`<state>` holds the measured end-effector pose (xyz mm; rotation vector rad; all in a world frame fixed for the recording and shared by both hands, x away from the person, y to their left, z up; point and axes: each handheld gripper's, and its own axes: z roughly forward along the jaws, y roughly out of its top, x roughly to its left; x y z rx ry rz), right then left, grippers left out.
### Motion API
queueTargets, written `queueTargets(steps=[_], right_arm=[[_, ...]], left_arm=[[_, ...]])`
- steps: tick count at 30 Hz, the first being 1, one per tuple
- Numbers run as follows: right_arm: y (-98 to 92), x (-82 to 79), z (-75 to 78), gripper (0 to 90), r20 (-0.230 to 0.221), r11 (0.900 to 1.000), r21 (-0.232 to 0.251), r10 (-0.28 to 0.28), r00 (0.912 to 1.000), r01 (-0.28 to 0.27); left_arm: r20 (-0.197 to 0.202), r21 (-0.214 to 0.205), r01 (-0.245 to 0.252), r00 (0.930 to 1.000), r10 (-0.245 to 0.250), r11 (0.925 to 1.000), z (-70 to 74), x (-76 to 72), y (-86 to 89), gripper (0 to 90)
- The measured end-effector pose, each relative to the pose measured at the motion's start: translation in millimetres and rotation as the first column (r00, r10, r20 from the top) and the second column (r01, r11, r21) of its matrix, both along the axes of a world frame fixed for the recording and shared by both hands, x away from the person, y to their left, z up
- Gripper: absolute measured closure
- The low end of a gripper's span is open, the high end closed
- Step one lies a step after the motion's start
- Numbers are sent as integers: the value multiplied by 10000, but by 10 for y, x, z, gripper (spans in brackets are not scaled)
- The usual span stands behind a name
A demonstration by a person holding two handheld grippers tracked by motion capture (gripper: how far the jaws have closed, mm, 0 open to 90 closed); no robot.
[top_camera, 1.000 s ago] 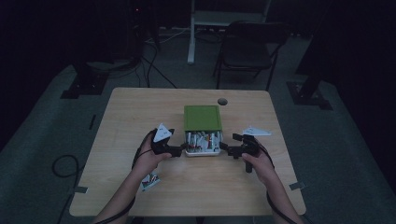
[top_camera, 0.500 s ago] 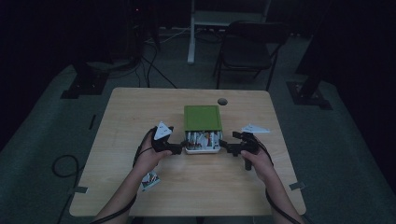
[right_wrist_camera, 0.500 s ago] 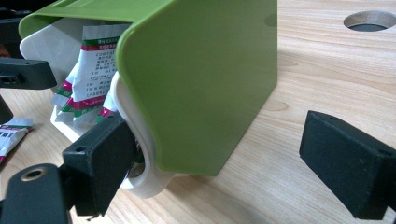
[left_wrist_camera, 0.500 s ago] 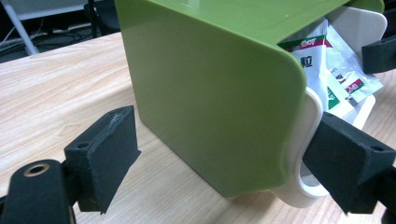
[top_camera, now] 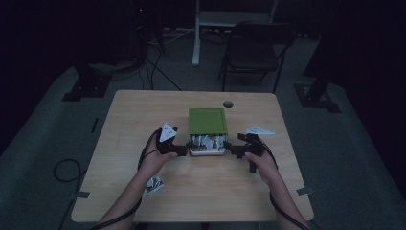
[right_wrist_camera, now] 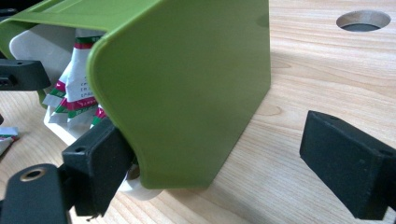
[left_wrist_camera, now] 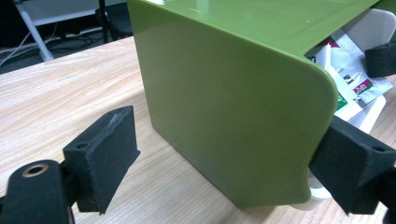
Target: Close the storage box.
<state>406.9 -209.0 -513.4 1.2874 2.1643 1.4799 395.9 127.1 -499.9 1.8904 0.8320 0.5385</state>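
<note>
- Left gripper (top_camera: 184,150) fingers (left_wrist_camera: 100,156) spread wide, straddling the left end of the green lid (top_camera: 207,120); one pad sits against the lid's rounded near corner, the other stands apart from the lid wall, so no clamp.
- Right gripper (top_camera: 229,148) fingers (right_wrist_camera: 95,165) also spread; the inner pad is tucked at the lid's near corner by the white box (top_camera: 207,151), the outer one (right_wrist_camera: 348,165) hangs clear over bare wood. Nothing gripped.
- Lid sits slid back on the box, near end uncovered, red-green-white sachets (top_camera: 206,142) showing inside.
- Box with lid stands mid-worktop (top_camera: 143,110), near the person's edge, between both grippers.
- One loose sachet (top_camera: 154,184) lies by the left forearm; round cable hole (top_camera: 228,104) beyond the box.
- Step, as I judge it: both grippers positioned at the box sides, about to handle the lid.
- Next move likely needs both fingers closing evenly on the lid walls, then a level slide or lift; an uneven pinch could skew the lid or drag the box.
</note>
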Motion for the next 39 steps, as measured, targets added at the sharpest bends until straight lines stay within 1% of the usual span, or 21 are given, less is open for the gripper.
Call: queueTargets(steps=[3, 6, 10, 14, 16, 17, 18, 20, 23, 26, 30, 34, 35, 39], right_arm=[[11, -2, -6, 105, -9, 10000, -11, -70, 10000, 70], [27, -18, 4, 106, 68, 9998, -126, -136, 9999, 137], [38, -42, 31, 106, 201, 10000, 15, -91, 9998, 91], [46, -59, 37, 106, 249, 10000, -31, -52, 9997, 53], [47, -62, 37, 106, 288, 10000, -61, -40, 9996, 42], [48, -68, 39, 106, 358, 9999, -96, -24, 9994, 28], [47, -81, 44, 106, 495, 9998, -211, 66, 9988, -56], [42, -90, 54, 106, 521, 9998, -205, 87, 9986, -76], [30, -99, 75, 106, 563, 9998, -147, 123, 9983, -115], [15, -110, 94, 106, 621, 9999, -156, 58, 9981, -48], [-7, -144, 102, 106, 698, 9994, -342, 65, 9975, -41], [-55, -174, 85, 106, 703, 9987, -513, -27, 9975, 64], [-69, -181, 80, 106, 683, 9986, -519, -41, 9977, 76], [-121, -211, 70, 106, 672, 9975, -684, -111, 9977, 157]], left_arm=[[72, 124, -113, 9999, 112, 9999, 8, -18, -13, 126], [94, 108, 34, 9999, -35, 9999, 18, -43, -15, 150], [-21, -243, 64, 10000, -64, 9997, 48, -89, -22, 150], [-56, -238, 99, 9999, -100, 9997, 73, -126, -36, 151], [-73, -306, 49, 10000, -51, 9995, 77, -132, -39, 151], [-159, -416, -32, 9999, 25, 9991, 78, -147, -41, 151], [-152, -358, -50, 9999, 44, 9993, 76, -155, -44, 151], [-160, -330, 68, 9998, -73, 9994, 64, -177, -54, 151], [-169, -552, 180, 9997, -190, 9983, 55, -217, -75, 150], [-80, -456, 228, 9997, -232, 9987, 56, -253, -86, 149], [42, 12, 198, 9998, -198, 9998, 68, -286, -54, 107], [11, -4, -121, 9999, 121, 9999, 97, -322, 1, 107], [1, -32, -118, 9999, 118, 9999, 100, -332, 11, 107], [-6, 122, -100, 9999, 101, 9999, 97, -367, 45, 107]])
